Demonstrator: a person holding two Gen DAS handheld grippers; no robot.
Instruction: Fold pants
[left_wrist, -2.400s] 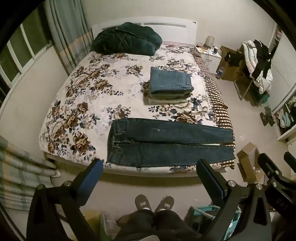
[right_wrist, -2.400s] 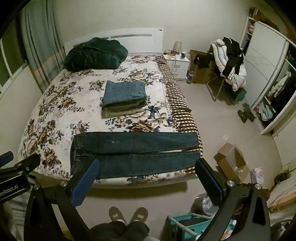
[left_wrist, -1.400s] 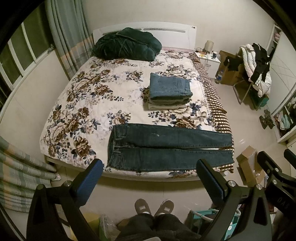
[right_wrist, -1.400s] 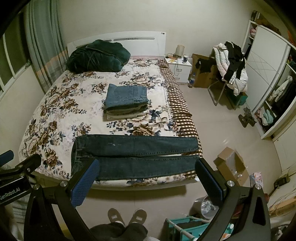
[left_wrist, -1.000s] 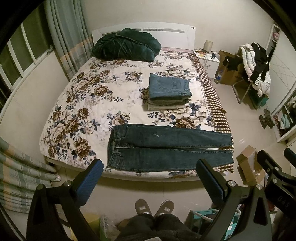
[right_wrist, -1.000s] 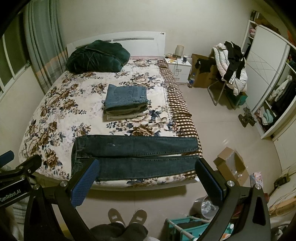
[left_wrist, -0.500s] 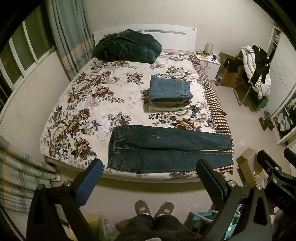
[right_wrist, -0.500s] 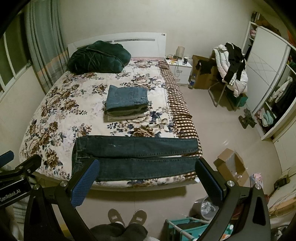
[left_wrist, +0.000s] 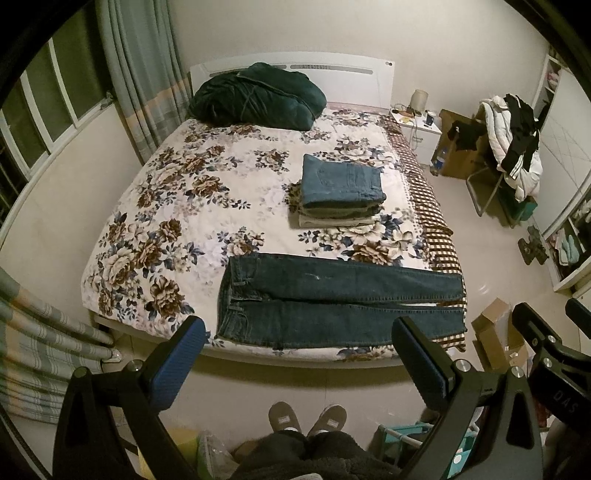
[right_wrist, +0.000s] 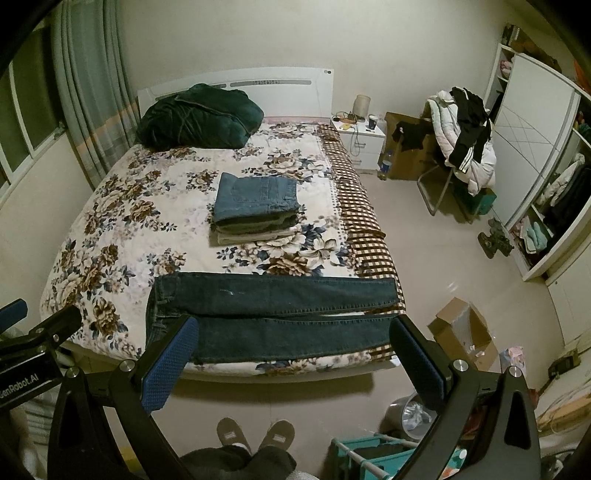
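Note:
Dark blue jeans (left_wrist: 332, 301) lie flat across the near edge of the floral bed (left_wrist: 177, 206), waist at the left, legs stretching right; they also show in the right wrist view (right_wrist: 273, 314). A stack of folded pants (left_wrist: 340, 192) sits behind them, seen too in the right wrist view (right_wrist: 255, 210). My left gripper (left_wrist: 295, 354) is open and empty, held above the floor in front of the bed. My right gripper (right_wrist: 291, 350) is open and empty, also short of the bed edge.
A dark green quilt (left_wrist: 258, 98) lies at the headboard. Curtains (left_wrist: 144, 81) hang at the left. A nightstand (right_wrist: 362, 142), a chair piled with clothes (right_wrist: 465, 140), a wardrobe (right_wrist: 535, 155) and an open cardboard box (right_wrist: 461, 332) stand at the right. My slippered feet (right_wrist: 255, 435) are on the floor.
Both views have shifted only slightly; the jeans and stack lie unchanged. Both grippers stay open.

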